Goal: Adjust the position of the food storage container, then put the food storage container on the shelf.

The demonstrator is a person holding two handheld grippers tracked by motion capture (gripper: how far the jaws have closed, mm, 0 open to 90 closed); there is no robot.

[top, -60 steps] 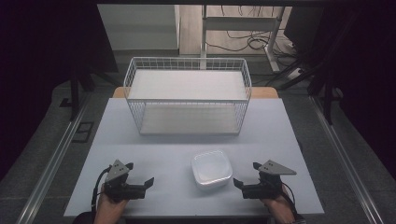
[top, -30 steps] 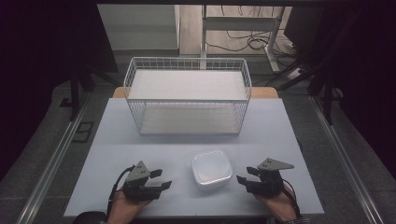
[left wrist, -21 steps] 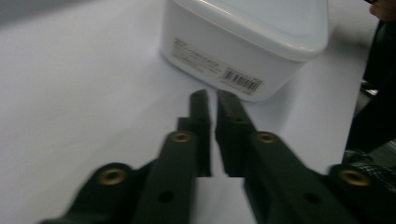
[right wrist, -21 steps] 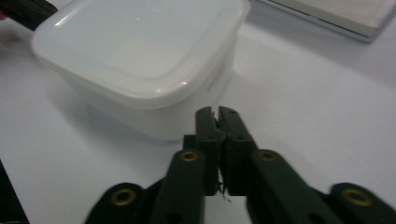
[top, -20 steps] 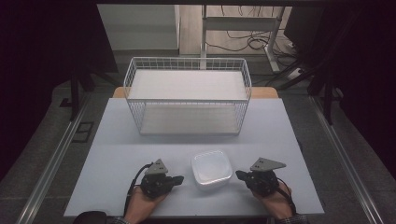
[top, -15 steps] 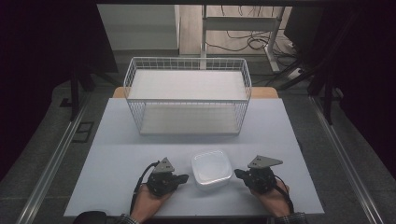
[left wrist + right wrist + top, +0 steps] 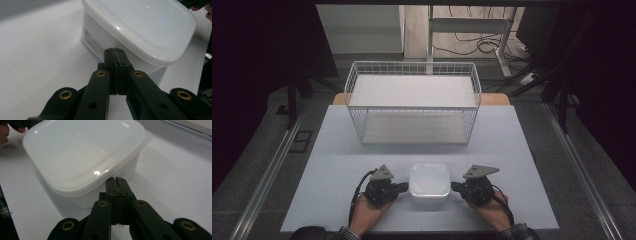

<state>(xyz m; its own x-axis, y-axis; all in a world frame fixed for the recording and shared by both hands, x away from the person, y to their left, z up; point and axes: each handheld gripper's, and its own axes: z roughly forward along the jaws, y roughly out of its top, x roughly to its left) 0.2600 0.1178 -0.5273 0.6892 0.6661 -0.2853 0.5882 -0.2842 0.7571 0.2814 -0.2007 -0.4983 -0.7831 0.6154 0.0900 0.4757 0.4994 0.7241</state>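
Observation:
A white square plastic container (image 7: pixel 428 181) with a translucent lid stands near the table's front edge, between my two grippers. My left gripper (image 7: pixel 402 187) is shut with nothing in it, its tips right at the container's left wall. In the left gripper view the closed jaws point at the container (image 7: pixel 140 32) below the lid's rim, at the left gripper (image 7: pixel 115 51) tip. My right gripper (image 7: pixel 455 186) is shut too, empty, tips against the right wall. In the right gripper view the right gripper (image 7: pixel 115 180) sits just under the lid edge of the container (image 7: pixel 85 152).
A white wire basket (image 7: pixel 413 101) stands at the back of the white table (image 7: pixel 522 150), open on top with a white floor. Dark floor, table legs and cables lie beyond. The table's front edge is close behind my hands.
Both grippers have slid inward along the table toward the container, the left one farthest, from the far left to the container's left side. The container has stayed in place.

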